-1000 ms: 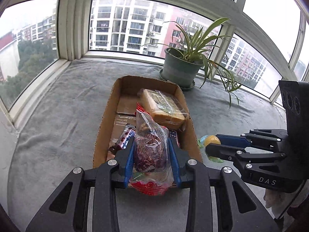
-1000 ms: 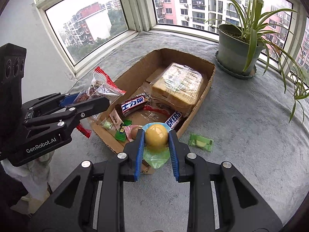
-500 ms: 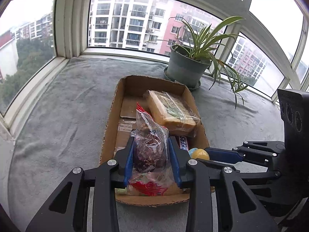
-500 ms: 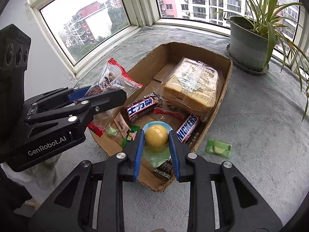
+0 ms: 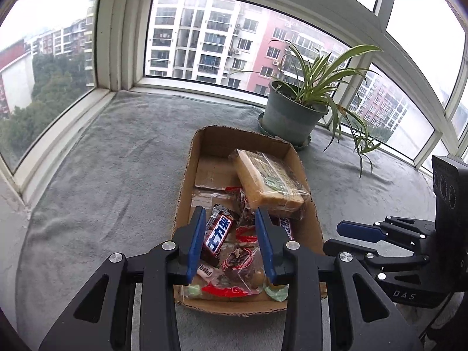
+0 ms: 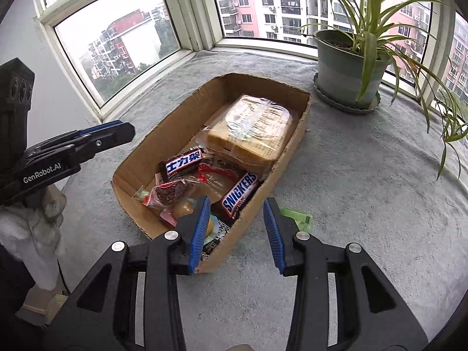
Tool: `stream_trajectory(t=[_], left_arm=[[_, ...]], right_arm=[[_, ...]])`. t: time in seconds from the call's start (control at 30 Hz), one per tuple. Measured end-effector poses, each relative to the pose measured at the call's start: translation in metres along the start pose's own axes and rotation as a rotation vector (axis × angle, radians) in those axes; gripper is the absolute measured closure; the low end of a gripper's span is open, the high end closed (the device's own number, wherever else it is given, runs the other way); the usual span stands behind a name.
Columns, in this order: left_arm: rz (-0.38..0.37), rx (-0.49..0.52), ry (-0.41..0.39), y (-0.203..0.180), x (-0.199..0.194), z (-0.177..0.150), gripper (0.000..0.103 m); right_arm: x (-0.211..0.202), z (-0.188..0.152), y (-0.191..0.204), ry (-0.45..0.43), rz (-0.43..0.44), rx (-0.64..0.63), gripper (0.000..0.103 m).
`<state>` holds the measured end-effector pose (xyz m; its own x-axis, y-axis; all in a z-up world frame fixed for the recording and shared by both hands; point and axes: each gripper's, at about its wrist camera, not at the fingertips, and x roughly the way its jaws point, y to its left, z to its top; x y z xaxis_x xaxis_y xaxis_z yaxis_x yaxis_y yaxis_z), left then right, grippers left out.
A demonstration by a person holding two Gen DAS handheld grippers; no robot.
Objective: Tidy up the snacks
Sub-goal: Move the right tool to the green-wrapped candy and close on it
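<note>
Both grippers have just let go over the box (image 6: 295, 134). The right gripper (image 6: 237, 228), whose jaws have just been opening, now stands parted with nothing between the pads; the yellow sweet (image 6: 209, 226) it carried a second ago lies in the near corner of the box, half hidden behind its left finger (image 6: 200, 228). The left gripper (image 5: 231, 242) also hangs empty with its pads apart, and the date bag (image 5: 239, 266), which half a second ago was clamped upright between them, now lies flat in the near end of the box beside the dark bar (image 5: 218, 235). So two more snacks are stowed (the bread (image 6: 251, 128) and the Snickers (image 6: 239, 194) already sit there). Compared with the earlier frames, the bag is no longer in the air and the right gripper sits over the box's near wall rather than its inside. One green packet (image 6: 297, 218) remains on the cloth (image 6: 365, 204) just outside the box, near the right gripper's right finger; I judge that it comes next.
</note>
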<state>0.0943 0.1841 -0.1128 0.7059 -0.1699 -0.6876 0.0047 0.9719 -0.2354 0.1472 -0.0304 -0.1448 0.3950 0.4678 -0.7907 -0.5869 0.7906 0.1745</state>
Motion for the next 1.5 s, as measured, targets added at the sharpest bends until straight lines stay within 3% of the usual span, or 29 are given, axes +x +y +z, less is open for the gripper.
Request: stream_trajectory(t=[0.27,0.57,0.9,1.1,1.23,1.5], left_arm=[[0.036,-0.047,-0.001,0.019,-0.022,-0.025,0.070],[0.078,-0.137,0.026,0.030,-0.043,-0.060,0.070],[0.141,-0.250,0.028,0.034,-0.063,-0.090,0.070],[0.162,-0.301,0.012,0.034,-0.076,-0.100,0.070],[0.168,-0.318,0.012,0.031,-0.079,-0.105,0.070],[0.154,-0.309,0.005,0.022,-0.075,-0.098,0.070]], right_arm=[[0.022,-0.014,-0.033,0.107,-0.051,-0.119,0.064],[0.060,-0.012,-0.031,0.214,-0.043,-0.379,0.064],[0.084,-0.002,-0.026,0.271,-0.002,-0.548,0.064],[0.089,0.008,-0.037,0.278,0.072,-0.485,0.068],[0.086,0.007,-0.037,0.283,0.070,-0.485,0.077],[0.075,-0.012,-0.048,0.290,0.069,-0.414,0.078]])
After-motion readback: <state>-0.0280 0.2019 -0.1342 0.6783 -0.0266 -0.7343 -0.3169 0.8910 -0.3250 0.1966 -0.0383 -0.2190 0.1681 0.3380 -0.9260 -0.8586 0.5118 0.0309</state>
